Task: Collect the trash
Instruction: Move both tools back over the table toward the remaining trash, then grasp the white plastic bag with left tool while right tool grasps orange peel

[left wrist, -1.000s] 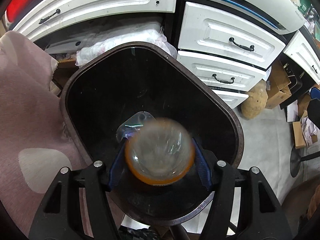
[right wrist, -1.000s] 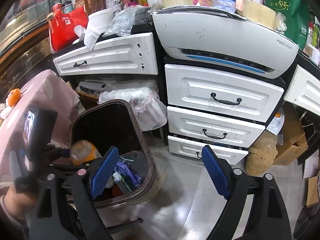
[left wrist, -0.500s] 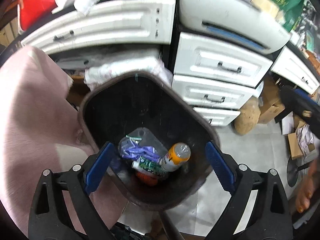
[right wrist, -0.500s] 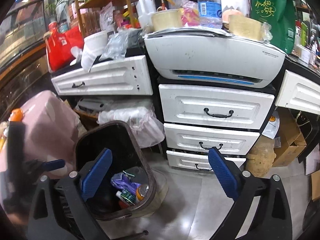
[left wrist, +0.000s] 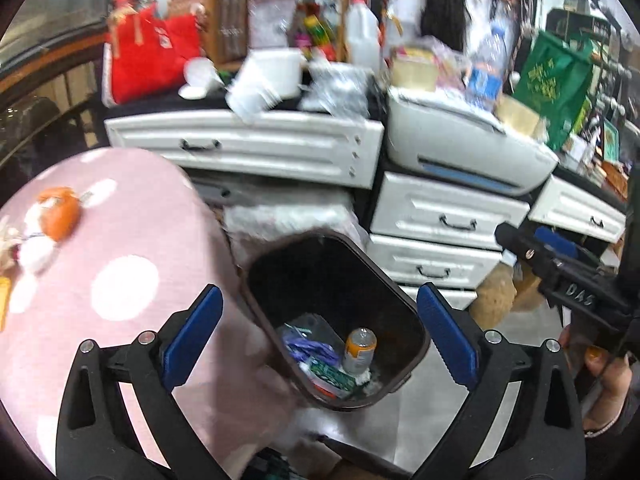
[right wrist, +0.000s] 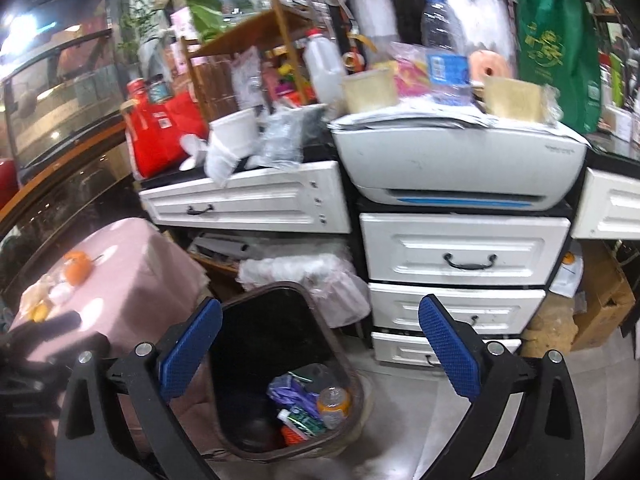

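Observation:
A dark brown trash bin (left wrist: pixel 404 304) stands on the floor beside a pink table. Inside it lie an orange-labelled plastic bottle (left wrist: pixel 360 350), a purple wrapper (left wrist: pixel 310 348) and a green packet (left wrist: pixel 334 376). My left gripper (left wrist: pixel 316 296) hangs above the bin with its jaws opening and nothing between them. My right gripper (right wrist: pixel 320 308) is open and empty, higher up and farther back; it also looks down at the bin (right wrist: pixel 306 300) and the bottle (right wrist: pixel 334 400). In the left wrist view the right gripper's black body (left wrist: pixel 568 284) and the hand holding it show at the right edge.
A pink polka-dot tablecloth (left wrist: pixel 120 248) with an orange (left wrist: pixel 60 216) and scraps on it lies left of the bin. White drawers (right wrist: pixel 460 256) with a printer (right wrist: pixel 460 160) on top stand behind it. Cardboard boxes (right wrist: pixel 600 304) sit at the right. Grey floor lies in front.
The left gripper let go of the bottle, which dropped into the bin, then its jaws spread wide and it rose and tilted up. The right gripper opened further and rose a little.

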A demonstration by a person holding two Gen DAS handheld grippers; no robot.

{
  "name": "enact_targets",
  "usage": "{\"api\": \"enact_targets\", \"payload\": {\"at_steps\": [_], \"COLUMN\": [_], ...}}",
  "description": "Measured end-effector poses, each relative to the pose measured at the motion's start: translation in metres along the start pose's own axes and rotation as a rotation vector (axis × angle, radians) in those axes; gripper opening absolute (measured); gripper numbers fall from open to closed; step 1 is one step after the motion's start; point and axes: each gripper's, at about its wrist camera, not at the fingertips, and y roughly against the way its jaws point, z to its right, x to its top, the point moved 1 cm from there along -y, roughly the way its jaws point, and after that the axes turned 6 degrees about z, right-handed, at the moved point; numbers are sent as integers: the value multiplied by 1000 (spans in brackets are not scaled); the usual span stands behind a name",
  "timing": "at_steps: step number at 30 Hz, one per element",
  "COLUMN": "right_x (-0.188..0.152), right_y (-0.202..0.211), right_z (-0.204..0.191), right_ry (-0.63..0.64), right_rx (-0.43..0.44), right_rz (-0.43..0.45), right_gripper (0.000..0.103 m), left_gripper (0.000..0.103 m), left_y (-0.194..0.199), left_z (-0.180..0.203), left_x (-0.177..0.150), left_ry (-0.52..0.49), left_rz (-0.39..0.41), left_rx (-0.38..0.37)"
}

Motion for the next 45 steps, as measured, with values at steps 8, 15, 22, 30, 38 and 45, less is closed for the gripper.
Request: {"api": "enact_targets", "payload": {"at_steps": [8, 15, 22, 30, 38, 45], "right_x": [11, 11, 5, -11, -19, -18], "right_y": [-2, -5, -13, -31, -45, -53], "right_z": [-58, -117, -178, -243, -290, -318], "right_ry": [89, 190, 270, 340, 371, 426], "right_rx": [126, 252, 403, 522, 595, 629], "right_rz": [7, -15, -84, -197, -274, -290], "right_gripper": [97, 97, 97, 97, 97, 97], "left_gripper": [97, 97, 97, 97, 97, 97], "left_y": [53, 87, 113, 136, 145, 117], "left_z": [-55, -111, -176, -255, -323, -345], "left_x": [6, -5, -29, -66, -77, -55], "left_ry": [48, 76, 135, 258, 389, 319], "left_rz": [85, 97, 69, 15, 4, -14], "left_rx": [96, 208, 312, 422, 441, 457]}}
